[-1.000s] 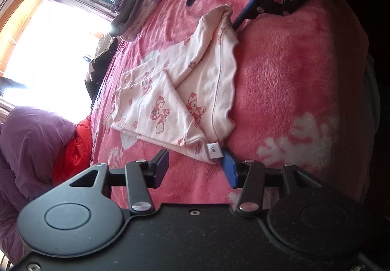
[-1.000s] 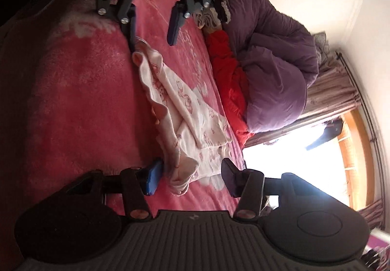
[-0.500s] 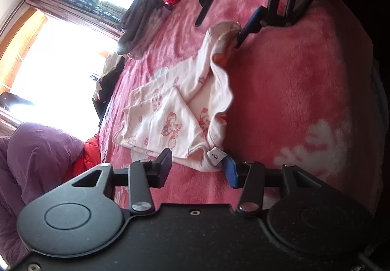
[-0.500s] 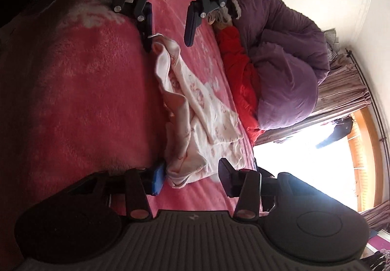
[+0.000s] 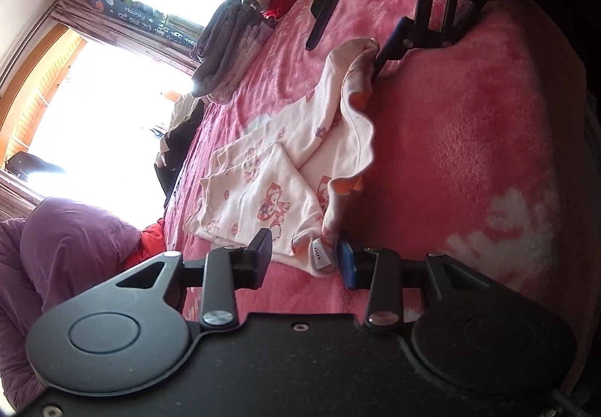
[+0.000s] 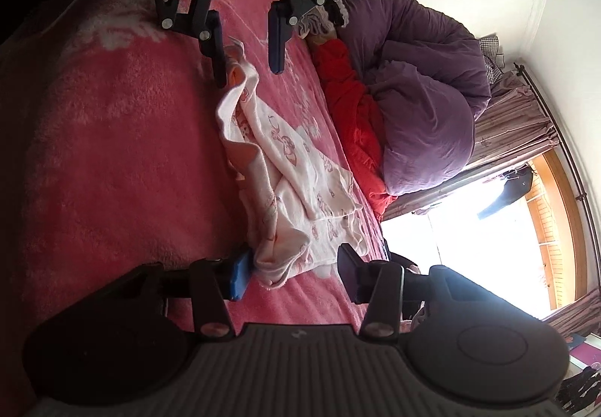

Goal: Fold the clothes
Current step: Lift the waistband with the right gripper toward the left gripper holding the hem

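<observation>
Landmark: pink printed garment (image 5: 300,169), lying partly folded on the pink fleece bed blanket (image 5: 469,139). One panel is already turned over its middle; the edge on the blanket's bare side is bunched and raised.

Left of the garment in the left wrist view: purple duvet (image 5: 56,248) and bright window, well apart from it. Beyond the garment, a stack of folded grey clothes (image 5: 225,49).

Left tool (image 5: 304,259): jaws wide, straddling the garment's near corner by the size tag (image 5: 320,255); the blue pad touches or nearly touches the cloth, the other finger stands clear. Nothing pinched.

Right tool (image 6: 291,270): also wide, straddling the opposite corner (the blue pad sits against the bunched hem, the far finger is apart). No grip here either.

Stage: mid-fold. Whether the tools are about to grip or have just let go, cannot tell.

Risks:
- Raised edge is loose and wavy; it could slump back and undo the fold.
- If jaws close, one may catch only the top layer, so the layers shear.
- Fleece blanket could get pinched with the hem.
- Uneven pull between corners would skew the crease.
</observation>
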Tool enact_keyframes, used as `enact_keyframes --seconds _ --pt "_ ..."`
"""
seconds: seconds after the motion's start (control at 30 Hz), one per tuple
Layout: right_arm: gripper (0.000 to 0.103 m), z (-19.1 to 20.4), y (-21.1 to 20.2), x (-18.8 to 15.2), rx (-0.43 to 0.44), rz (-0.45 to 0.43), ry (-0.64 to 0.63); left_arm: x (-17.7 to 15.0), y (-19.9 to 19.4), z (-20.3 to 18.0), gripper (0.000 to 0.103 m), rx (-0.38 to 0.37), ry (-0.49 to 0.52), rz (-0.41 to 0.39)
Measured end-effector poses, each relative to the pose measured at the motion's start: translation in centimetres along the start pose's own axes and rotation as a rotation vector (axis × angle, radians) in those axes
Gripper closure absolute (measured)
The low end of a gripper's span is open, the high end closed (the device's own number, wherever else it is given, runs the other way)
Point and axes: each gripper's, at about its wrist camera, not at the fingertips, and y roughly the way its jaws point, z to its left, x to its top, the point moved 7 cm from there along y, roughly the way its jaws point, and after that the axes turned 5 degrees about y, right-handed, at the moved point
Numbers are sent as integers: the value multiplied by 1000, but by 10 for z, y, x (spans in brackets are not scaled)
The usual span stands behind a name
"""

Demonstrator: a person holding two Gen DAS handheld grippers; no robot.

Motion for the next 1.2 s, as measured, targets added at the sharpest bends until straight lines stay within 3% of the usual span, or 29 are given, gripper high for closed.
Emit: enact_keyframes --seconds 0.2,0.27,0.37,0.7,0.8,0.9,1.07,1.2 --pt "61 -2 1 3 32 -6 36 1 -1 1 82 0 -5 3" --pt "76 -3 0 4 55 -4 60 1 -3 1 86 -6 -10 5" --pt "81 -4 0 6 88 0 96 1 -6 0 93 -27 -19 11" --pt "85 -10 -35 11 253 62 250 5 -45 5 95 -117 -56 22" --pt "85 -20 -52 19 312 71 308 7 -65 20 95 -141 -132 8" --pt "85 -40 -63 27 319 61 360 7 -70 40 95 -134 -203 -7" --pt "85 -84 -52 29 304 42 520 2 -46 83 95 -164 -367 -32" --pt "85 -113 -20 20 316 51 652 -1 -18 118 95 -176 -471 -54"
